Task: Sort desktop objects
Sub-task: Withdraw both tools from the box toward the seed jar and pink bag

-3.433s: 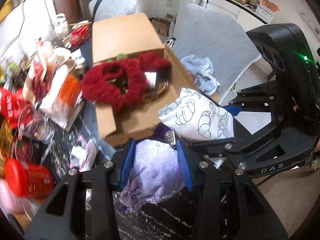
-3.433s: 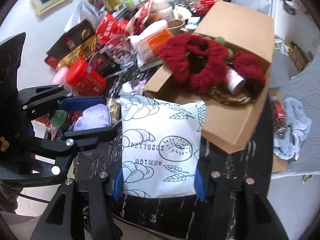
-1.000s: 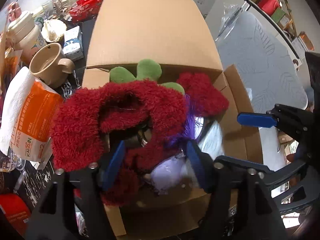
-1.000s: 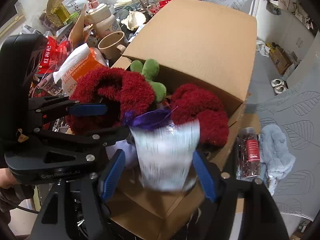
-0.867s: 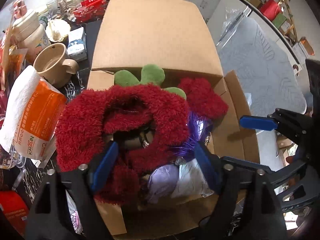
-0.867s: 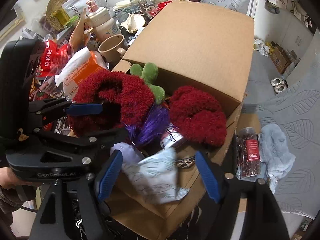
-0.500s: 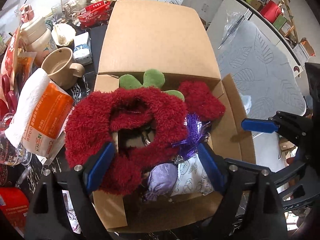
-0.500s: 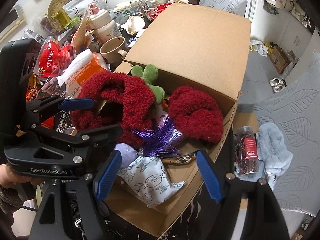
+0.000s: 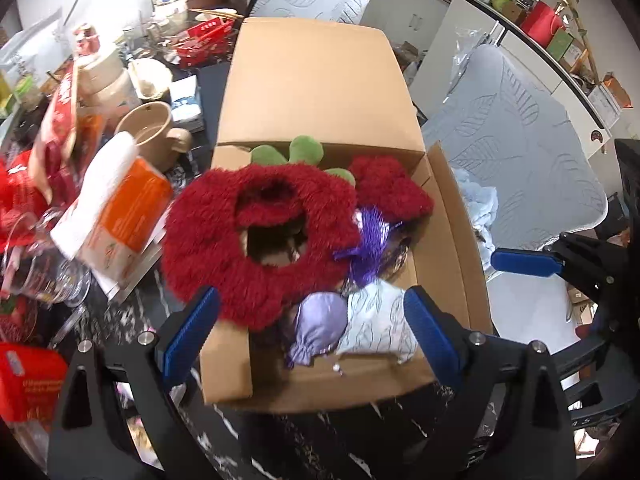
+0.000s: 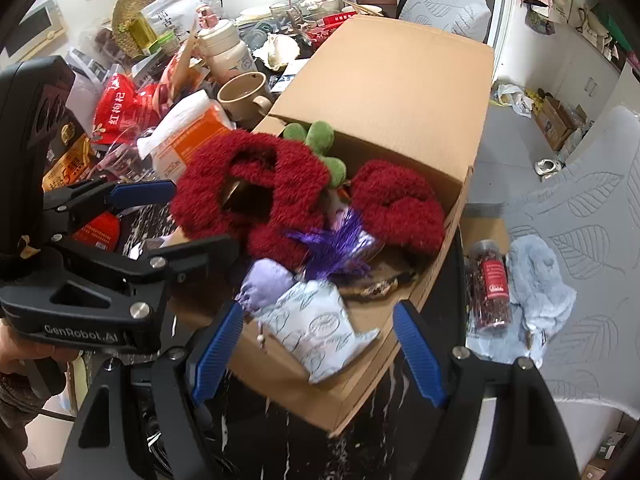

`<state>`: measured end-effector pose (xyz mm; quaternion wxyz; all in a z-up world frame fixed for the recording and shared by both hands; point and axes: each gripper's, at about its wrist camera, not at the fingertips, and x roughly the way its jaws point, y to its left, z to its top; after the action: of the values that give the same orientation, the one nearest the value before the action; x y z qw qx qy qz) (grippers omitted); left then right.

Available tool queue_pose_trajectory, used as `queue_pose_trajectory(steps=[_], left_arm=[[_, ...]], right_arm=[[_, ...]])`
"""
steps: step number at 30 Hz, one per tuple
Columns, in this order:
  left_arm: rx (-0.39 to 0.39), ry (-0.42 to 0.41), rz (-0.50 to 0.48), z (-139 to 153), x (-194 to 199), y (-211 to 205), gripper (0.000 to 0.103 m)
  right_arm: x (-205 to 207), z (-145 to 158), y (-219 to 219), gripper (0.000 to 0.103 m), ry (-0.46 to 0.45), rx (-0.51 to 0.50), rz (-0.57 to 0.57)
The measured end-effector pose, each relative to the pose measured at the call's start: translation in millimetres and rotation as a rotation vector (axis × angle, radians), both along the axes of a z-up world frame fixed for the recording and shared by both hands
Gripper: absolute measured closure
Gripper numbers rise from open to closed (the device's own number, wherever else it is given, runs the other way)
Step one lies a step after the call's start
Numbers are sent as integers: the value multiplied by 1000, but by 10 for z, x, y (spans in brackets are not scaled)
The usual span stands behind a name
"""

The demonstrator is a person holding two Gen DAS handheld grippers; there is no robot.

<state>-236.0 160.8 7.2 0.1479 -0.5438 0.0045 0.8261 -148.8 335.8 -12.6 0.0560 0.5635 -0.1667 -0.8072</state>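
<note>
Blue rubber pads are lining the fingers of both grippers, and both are hanging empty above the near end of the cardboard box (image 9: 320, 92). The left gripper (image 9: 312, 328) is opening its jaws wider, with nothing between the pads. The right gripper (image 10: 316, 356) is standing wide too, and it is gripping nothing.

Below them, inside the box at its near edge, the lilac drawstring pouch (image 9: 318, 330) is lying on the left and is touching the white printed packet (image 9: 378, 322) on its right. Just beyond these two, a purple tassel (image 9: 370, 246) is sticking up. Farther in, a big red fluffy ring (image 9: 256, 240) is hanging over the left wall of the box, a smaller red fluffy piece (image 9: 390, 190) is sitting on the right, and a green plush (image 9: 298, 152) is showing at the far side under the open flap.

Left of the box, an orange tissue pack (image 9: 116, 210) and a beige mug (image 9: 150, 134) are standing on the dark marbled table (image 9: 340, 440). Right of the box, a jar with a red label (image 10: 490, 286) is lying beside a light blue cloth (image 10: 536, 284).
</note>
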Motion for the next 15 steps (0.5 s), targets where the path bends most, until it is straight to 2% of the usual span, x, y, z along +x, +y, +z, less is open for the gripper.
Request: queue_pose_trajectory(steps=[15], left_arm=[[-57, -15, 70, 146, 722, -218, 9]], right_arm=[[521, 177, -296, 25, -16, -10, 13]])
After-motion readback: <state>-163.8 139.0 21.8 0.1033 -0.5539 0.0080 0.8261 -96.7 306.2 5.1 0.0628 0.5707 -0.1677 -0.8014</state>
